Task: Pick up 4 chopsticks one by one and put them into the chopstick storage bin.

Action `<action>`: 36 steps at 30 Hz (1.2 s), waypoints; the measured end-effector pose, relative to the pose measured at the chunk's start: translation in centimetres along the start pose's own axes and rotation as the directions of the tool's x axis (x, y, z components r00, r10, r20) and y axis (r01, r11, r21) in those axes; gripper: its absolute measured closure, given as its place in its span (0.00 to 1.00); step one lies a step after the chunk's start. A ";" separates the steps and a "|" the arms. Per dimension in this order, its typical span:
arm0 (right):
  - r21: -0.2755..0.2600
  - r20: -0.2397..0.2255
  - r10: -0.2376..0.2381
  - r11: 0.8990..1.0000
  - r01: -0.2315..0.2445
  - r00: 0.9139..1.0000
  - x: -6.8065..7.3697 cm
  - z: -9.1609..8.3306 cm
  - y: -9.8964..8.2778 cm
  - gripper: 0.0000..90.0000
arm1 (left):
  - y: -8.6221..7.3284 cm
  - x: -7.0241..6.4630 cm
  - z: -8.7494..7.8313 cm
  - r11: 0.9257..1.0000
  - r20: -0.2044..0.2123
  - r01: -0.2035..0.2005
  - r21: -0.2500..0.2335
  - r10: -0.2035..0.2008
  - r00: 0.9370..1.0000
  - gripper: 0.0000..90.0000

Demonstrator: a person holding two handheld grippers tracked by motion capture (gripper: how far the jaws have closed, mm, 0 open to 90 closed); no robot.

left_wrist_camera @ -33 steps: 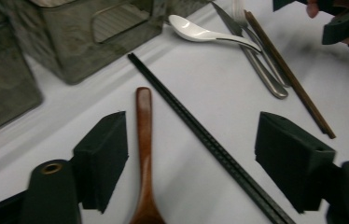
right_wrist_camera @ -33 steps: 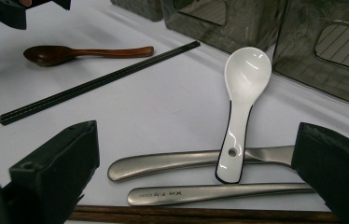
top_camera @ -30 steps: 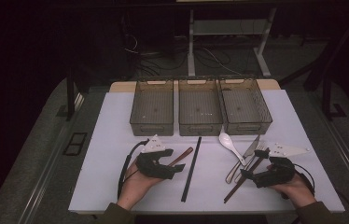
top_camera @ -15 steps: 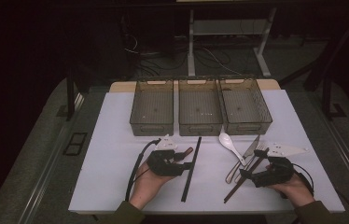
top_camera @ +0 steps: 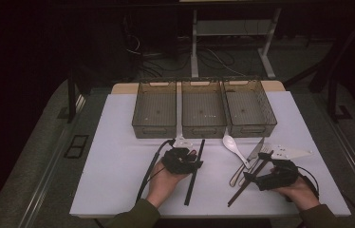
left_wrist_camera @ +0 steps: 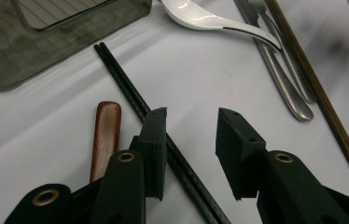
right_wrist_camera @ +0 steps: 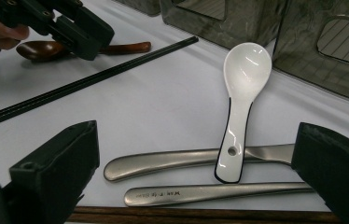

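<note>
Black chopsticks [left_wrist_camera: 130, 88] lie on the white table [top_camera: 118, 161], running under the left gripper [left_wrist_camera: 191, 121]'s near jaw; its jaws have just been closing and stand partly apart, gripping nothing. Between the right gripper [right_wrist_camera: 196, 154]'s wide-open, empty jaws lie a white spoon [right_wrist_camera: 240, 98] and steel cutlery [right_wrist_camera: 172, 161].

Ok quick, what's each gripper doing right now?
Left gripper: open, jaws have just been closing around the black chopsticks, not clamped yet.
Right gripper: wide open, holding nothing, over the white spoon.

three grey bins [top_camera: 203, 111], white spoon [right_wrist_camera: 240, 95], steel cutlery [right_wrist_camera: 172, 161], wooden spoon [left_wrist_camera: 105, 135]
</note>
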State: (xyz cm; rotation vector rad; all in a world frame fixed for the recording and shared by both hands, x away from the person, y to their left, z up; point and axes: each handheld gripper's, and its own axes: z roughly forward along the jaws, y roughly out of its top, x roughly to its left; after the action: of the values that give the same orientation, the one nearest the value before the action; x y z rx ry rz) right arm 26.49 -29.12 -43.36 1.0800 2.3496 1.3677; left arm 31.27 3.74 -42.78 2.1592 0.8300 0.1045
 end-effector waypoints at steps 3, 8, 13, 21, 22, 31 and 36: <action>-0.001 0.001 0.001 1.000 -0.001 1.000 0.0 0.0 0.0 0.01 | 0.7 0.2 0.6 1.000 -0.012 0.001 0.004 -0.001 1.000 0.71; -0.002 0.001 0.003 1.000 -0.003 1.000 0.0 0.0 0.0 0.01 | 1.8 1.1 1.7 1.000 -0.040 0.014 -0.002 -0.014 0.999 0.72; -0.002 0.002 0.007 1.000 -0.007 1.000 -0.1 -0.1 0.0 0.01 | 2.8 2.3 2.7 1.000 -0.049 0.019 0.003 -0.019 0.999 0.75; -0.001 0.003 0.005 1.000 -0.005 1.000 -0.1 0.0 0.0 0.01 | 3.7 3.6 4.2 0.999 -0.077 0.028 0.029 -0.025 0.997 0.77; -0.001 0.004 0.006 1.000 -0.006 1.000 -0.1 0.0 0.0 0.01 | 3.7 3.7 4.4 0.999 -0.083 0.029 0.033 -0.026 0.996 0.77; 0.002 0.007 0.005 1.000 -0.005 1.000 -0.2 0.0 -0.1 0.01 | 4.1 3.9 5.7 0.997 -0.098 0.049 0.055 -0.043 0.994 0.77; 0.001 0.007 0.003 1.000 -0.003 1.000 -0.2 0.0 -0.1 0.01 | 4.2 4.1 5.9 0.997 -0.097 0.053 0.057 -0.047 0.994 0.79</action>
State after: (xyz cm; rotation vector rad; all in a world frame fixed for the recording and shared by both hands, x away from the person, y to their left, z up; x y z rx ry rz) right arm 26.56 -29.28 -43.43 1.0871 2.3451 1.3622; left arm 38.62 0.37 -44.52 2.2009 0.9525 0.1604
